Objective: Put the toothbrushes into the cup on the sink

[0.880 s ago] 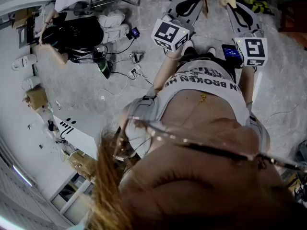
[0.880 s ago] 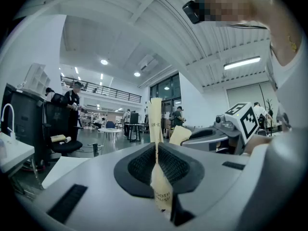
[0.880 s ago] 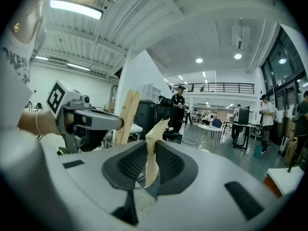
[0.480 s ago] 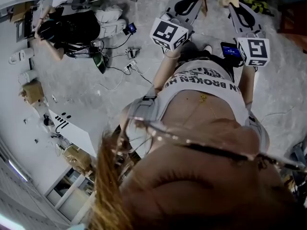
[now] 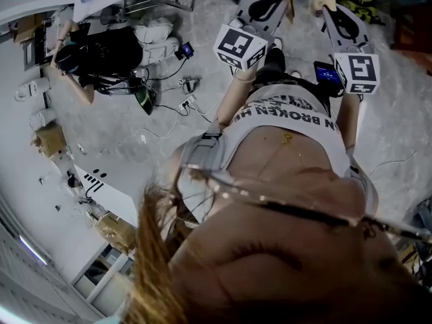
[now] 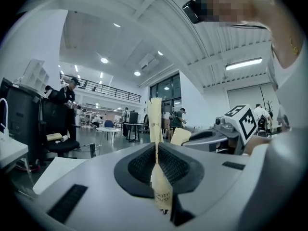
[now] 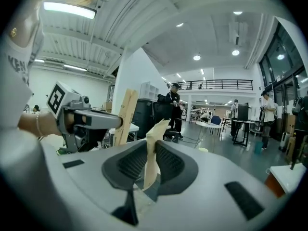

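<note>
Head view: my left tool (image 5: 279,5) and right tool (image 5: 329,10) reach out side by side above the floor (image 5: 169,123).

Left gripper view: the left tool pinches a boxed toothbrush (image 6: 155,124), upright.

Right gripper view: the right tool pinches a second boxed toothbrush (image 7: 153,143), leaning.

The left claw (image 6: 156,150) is grey with black pads (image 6: 140,165), its toothbrush pack (image 6: 155,119) cream.

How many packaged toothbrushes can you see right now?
2. The first toothbrush pack is clamped in the left tongs, the second toothbrush pack in the right tongs. More may lie out of view.
</note>
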Motion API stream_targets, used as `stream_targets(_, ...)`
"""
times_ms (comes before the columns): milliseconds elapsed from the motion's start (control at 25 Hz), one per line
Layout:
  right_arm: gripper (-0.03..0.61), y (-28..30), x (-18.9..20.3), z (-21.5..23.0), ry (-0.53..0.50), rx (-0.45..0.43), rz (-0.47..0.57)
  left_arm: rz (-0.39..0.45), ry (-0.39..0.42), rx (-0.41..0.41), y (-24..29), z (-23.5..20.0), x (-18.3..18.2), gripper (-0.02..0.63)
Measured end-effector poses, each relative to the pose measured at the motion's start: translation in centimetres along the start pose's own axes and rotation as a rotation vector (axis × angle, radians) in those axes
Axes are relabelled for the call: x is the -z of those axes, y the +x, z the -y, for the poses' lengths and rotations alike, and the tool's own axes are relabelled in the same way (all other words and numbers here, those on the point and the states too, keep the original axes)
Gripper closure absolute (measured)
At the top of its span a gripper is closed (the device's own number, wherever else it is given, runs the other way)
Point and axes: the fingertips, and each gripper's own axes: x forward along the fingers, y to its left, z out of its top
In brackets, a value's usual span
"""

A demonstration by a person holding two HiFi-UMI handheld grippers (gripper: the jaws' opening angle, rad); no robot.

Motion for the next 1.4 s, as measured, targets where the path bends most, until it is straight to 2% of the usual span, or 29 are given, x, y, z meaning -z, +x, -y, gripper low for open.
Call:
stream_targets(280,0.508,4.1,-1.4,2.2,0.010,0.054,0.006,0.021,-0.005,0.082,3.6,-4.1,-1.0,0.588)
stream_targets(480,0.508,7.0,-2.0,3.5,0.020,0.080,-0.002,0.000,-0.010,0.123,5.5,-6.9,-1.1,0.588)
stream_targets(1080,0.508,15.4,-3.6,3.4,0.005,0.100,0.004,0.002,-0.025,0.166,6.4,-14.8,-0.8,0.589)
stream_targets(1400,0.508,18.1,-3.6,2.7,-0.001,0.085,-0.006,-0.018,-0.031,0.181,6.7,-17.0,-0.1,0.589)
